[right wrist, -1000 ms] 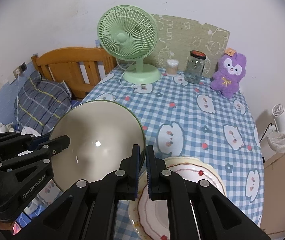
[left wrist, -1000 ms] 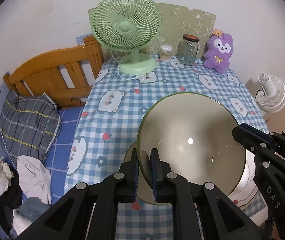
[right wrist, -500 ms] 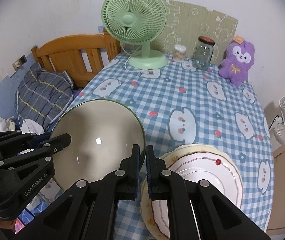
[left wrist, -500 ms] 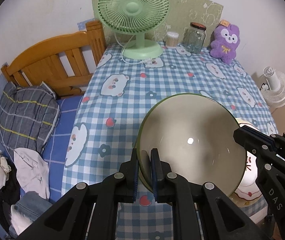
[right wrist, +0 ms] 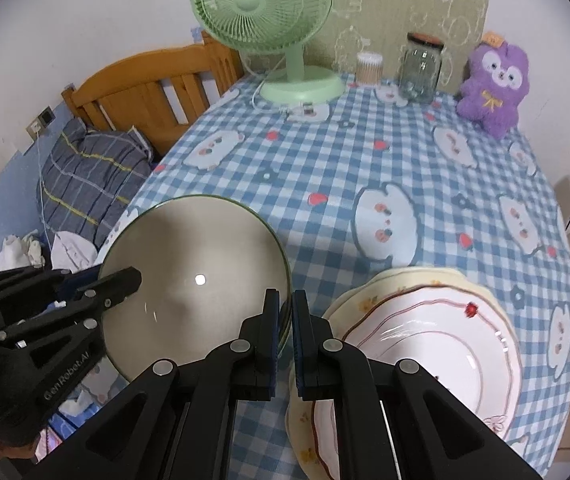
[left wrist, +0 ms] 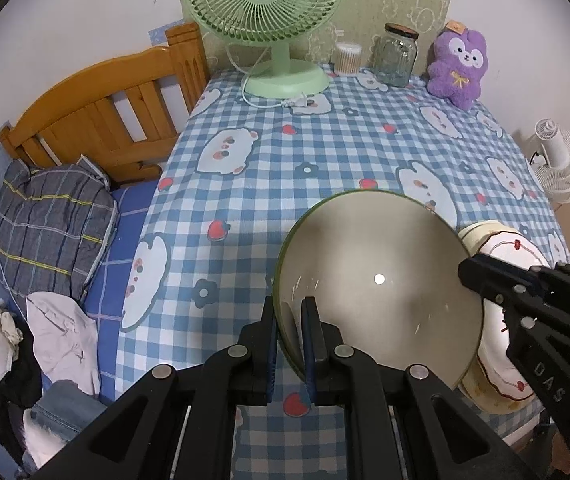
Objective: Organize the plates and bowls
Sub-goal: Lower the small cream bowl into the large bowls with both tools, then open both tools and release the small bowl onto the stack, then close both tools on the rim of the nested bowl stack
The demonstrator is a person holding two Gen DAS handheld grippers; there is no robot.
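A large beige bowl with a green rim (left wrist: 377, 292) hangs over the near part of the checked tablecloth (left wrist: 285, 160), held from both sides. My left gripper (left wrist: 288, 308) is shut on its left rim. My right gripper (right wrist: 285, 300) is shut on its right rim, and it enters the left wrist view as the right gripper (left wrist: 469, 270). In the right wrist view the bowl (right wrist: 197, 280) sits left of a stack of cream and white plates (right wrist: 425, 332) with red trim. Those plates (left wrist: 501, 240) lie partly hidden behind the bowl at the table's near right corner.
At the table's far edge stand a green fan (left wrist: 265, 0), a cotton swab pot (left wrist: 347, 58), a glass jar (left wrist: 395, 56) and a purple plush toy (left wrist: 459, 68). A wooden bed frame (left wrist: 97, 112) with bedding lies left of the table. A white floor fan (left wrist: 561, 160) stands right.
Both grippers have sunk toward the table with the bowl still clamped between them. More of the tablecloth and the plate stack now shows.
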